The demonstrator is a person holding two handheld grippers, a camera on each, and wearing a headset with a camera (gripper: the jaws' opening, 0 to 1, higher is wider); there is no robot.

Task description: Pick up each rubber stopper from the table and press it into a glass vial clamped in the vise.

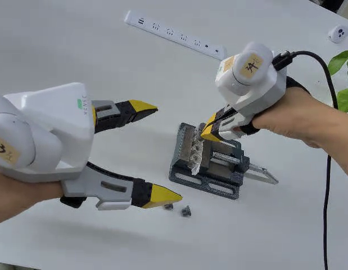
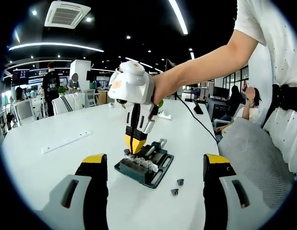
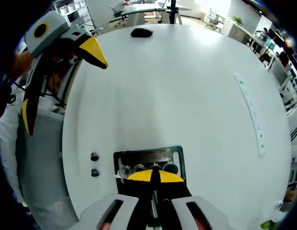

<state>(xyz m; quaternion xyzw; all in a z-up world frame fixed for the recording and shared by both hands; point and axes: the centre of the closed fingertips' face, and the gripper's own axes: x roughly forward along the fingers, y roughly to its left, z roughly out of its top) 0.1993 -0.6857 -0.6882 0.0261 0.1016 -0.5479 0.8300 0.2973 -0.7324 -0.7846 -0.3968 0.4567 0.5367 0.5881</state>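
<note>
Jaws of right gripper (image 1: 211, 133): closed together, tips down on the row of glass vials (image 1: 195, 152); whether a stopper sits between them cannot be told. 
Vials: upright, clamped in the vise (image 1: 210, 183), mid-table. 
Left gripper (image 1: 153, 151): spread wide, holding nothing, hovering near the vise. 
Rubber stoppers (image 1: 186, 211): two, loose on the table (image 1: 106, 56) just beside the vise's near edge. 
Progress, as judged: one vial apparently being plugged; at least two stoppers left to pick and press. 
Count of vials already plugged: unclear.
</note>
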